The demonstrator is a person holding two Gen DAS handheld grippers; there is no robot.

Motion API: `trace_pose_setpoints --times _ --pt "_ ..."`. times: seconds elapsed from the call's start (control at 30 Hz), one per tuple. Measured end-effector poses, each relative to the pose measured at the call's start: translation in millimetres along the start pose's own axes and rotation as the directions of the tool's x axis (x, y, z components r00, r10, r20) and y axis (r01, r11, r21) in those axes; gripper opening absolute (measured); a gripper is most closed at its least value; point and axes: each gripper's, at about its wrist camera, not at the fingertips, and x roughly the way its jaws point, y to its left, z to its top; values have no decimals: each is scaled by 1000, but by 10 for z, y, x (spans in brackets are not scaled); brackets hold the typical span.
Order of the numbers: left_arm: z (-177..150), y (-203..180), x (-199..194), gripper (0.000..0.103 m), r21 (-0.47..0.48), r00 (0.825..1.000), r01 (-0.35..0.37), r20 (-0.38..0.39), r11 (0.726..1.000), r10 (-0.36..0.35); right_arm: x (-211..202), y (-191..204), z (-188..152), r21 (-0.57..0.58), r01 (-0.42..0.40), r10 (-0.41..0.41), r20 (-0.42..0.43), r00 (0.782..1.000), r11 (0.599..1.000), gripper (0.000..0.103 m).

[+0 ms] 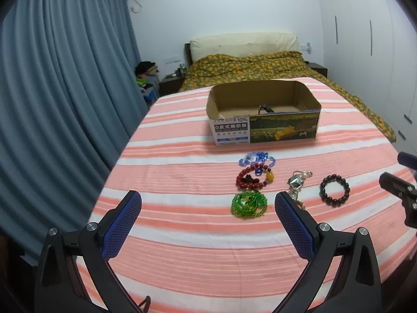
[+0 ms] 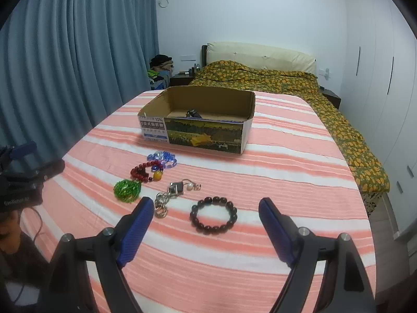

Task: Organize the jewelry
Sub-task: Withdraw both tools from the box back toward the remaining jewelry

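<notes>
Two grippers hang above the near end of a bed covered with a pink-and-white striped sheet (image 1: 182, 234), both tilted downward toward a cluster of jewelry. Left gripper (image 1: 208, 206): fingers spread wide, nothing between the blue pads, positioned nearest a green bead necklace (image 1: 249, 204) coiled in a heap. Right gripper (image 2: 206, 212): fingers likewise spread wide and clear of everything, with a dark bead bracelet (image 2: 213, 215) lying flat on the sheet just beyond the gap between them. Beyond the green necklace lies a red bead bracelet (image 1: 250, 177) carrying one amber bead, and past that a blue chain (image 1: 256, 159), the two touching. Between the green necklace and the dark bracelet lies a silver keychain piece (image 2: 173, 190) with rings and a pearl-like bead. An open cardboard box (image 1: 263, 114) with a printed front wall stands farther up the sheet, well apart from the jewelry; one small dark item, too small to identify, rests on its floor. Behind the box a yellow-patterned quilt (image 1: 247, 65) covers the head of the bed, and blue curtains (image 1: 65, 91) hang at the left.
</notes>
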Motion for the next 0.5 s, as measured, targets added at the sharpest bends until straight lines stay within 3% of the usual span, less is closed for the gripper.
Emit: trace_pose_setpoints --times 0.23,0.4,0.5 --pt "-61 5 -172 102 -13 1000 5 18 1000 -5 -148 20 -134 7 12 -12 22 1000 1000 85" --pt "-133 36 -250 102 -37 999 36 23 999 -35 -222 47 -223 -7 19 -18 63 998 1000 99" --pt "-292 138 -277 102 -75 998 65 1 995 -65 -255 62 -325 -16 16 -15 58 998 1000 99"
